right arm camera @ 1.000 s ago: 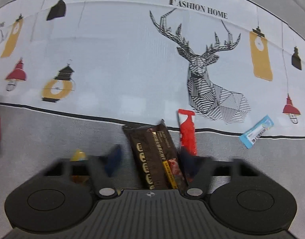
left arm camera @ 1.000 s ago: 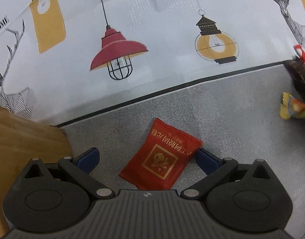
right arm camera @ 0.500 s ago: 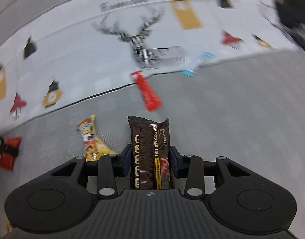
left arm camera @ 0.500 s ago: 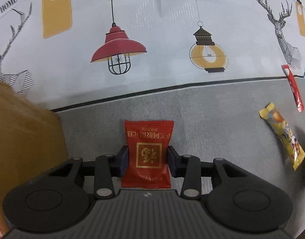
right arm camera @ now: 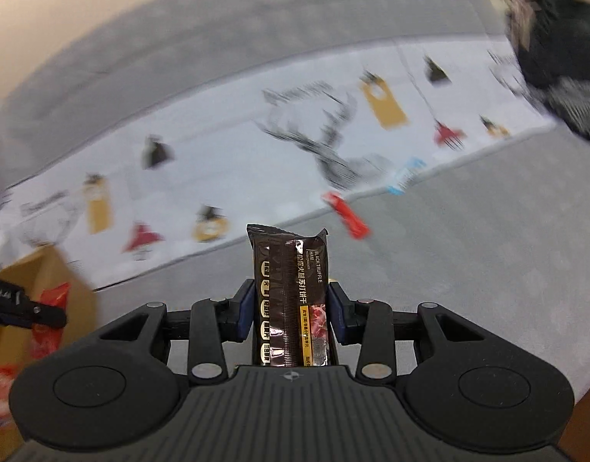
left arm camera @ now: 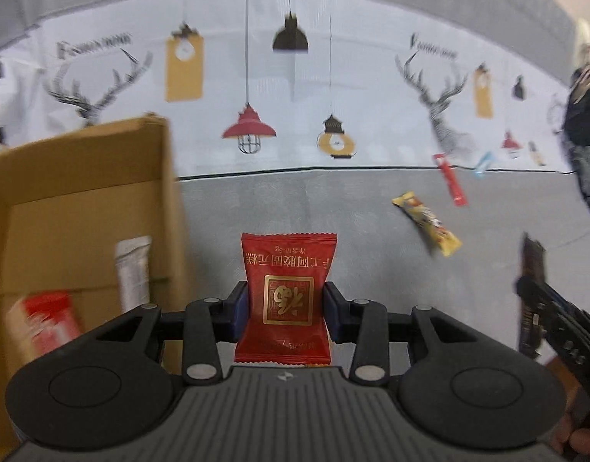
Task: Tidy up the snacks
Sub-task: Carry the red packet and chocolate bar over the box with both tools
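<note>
Both grippers have risen from the cloth, left gripper (left arm camera: 286,308) clamped on the red packet (left arm camera: 287,296), right gripper (right arm camera: 291,310) on the brown bar (right arm camera: 289,296).

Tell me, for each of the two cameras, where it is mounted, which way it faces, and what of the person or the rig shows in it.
Left wrist: on the left gripper, looking down along its fingers at the red packet, cardboard box and tablecloth; the right gripper shows.
Right wrist: on the right gripper, looking along its fingers at the dark cracker pack it grips; the left gripper shows.
Shared: red stick packet, blue sachet, box.
</note>
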Tool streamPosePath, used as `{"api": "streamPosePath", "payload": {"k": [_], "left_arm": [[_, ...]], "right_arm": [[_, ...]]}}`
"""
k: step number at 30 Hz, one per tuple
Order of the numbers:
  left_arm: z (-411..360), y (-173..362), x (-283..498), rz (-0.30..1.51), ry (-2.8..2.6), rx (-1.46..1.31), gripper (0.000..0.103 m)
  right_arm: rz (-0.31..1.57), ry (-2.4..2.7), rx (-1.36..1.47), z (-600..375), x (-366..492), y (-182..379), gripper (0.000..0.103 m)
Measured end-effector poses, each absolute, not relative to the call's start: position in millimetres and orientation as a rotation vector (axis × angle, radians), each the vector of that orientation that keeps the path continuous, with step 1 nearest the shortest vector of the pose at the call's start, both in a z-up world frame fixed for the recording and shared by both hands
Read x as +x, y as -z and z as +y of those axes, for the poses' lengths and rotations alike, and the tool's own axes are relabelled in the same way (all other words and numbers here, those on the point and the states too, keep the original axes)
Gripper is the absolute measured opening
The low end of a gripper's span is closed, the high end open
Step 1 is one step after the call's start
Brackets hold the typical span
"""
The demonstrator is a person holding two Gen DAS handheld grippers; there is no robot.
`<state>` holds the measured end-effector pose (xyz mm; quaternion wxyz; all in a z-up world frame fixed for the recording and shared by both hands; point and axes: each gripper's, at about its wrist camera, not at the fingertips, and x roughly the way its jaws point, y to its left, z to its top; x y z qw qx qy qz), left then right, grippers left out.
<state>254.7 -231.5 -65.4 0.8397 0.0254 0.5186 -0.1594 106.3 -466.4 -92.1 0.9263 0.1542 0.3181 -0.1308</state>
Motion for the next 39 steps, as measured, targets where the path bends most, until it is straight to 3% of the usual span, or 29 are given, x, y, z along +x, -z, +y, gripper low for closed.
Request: {"api": "streamPosePath", "payload": {"k": [8, 19, 39], "left_arm": [[-143, 6, 159, 1.008, 0.24, 0.053, 0.044], [-45, 11, 57, 1.037, 0.167, -0.032, 0.044], [-16, -6, 9, 0.923, 0.172, -0.064, 0.044]], "right_arm": [[0.624, 0.029, 0.264, -361, 50, 30, 0.041], [0.696, -0.188, 0.225, -248, -13, 15, 0.041], [0.632, -0.178, 0.146, -220, -53, -7, 0.041]]}}
